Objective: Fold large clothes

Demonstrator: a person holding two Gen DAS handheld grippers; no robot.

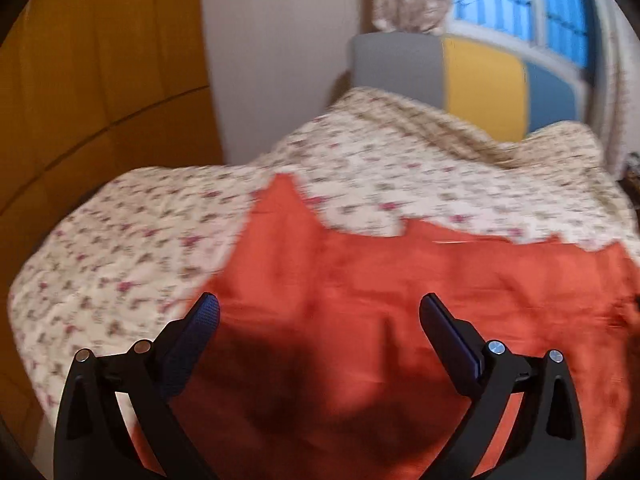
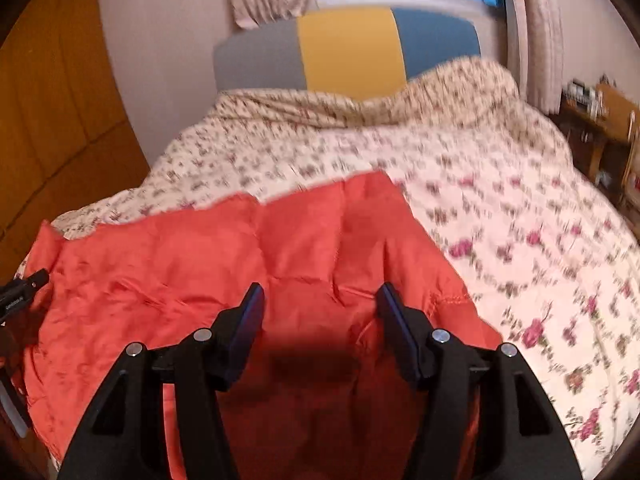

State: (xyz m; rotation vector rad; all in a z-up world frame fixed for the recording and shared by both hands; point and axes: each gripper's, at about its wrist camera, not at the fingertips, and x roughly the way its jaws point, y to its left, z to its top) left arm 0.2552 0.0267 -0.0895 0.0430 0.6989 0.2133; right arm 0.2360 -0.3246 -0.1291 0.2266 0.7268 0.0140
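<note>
The floral bedspread (image 2: 520, 216) lies bare beyond and to the right of the orange garment (image 2: 224, 264) — open room there. Farther back a bunched ridge of quilt (image 2: 452, 92) rises before the headboard (image 2: 348, 48); a wooden wardrobe (image 1: 92, 80) borders the left — cluttered shelves (image 2: 600, 120) the right.

The right tongs (image 2: 320, 300) hang parted and empty above a red garment (image 2: 200, 256) spread on the floral bedspread (image 2: 520, 220).
</note>
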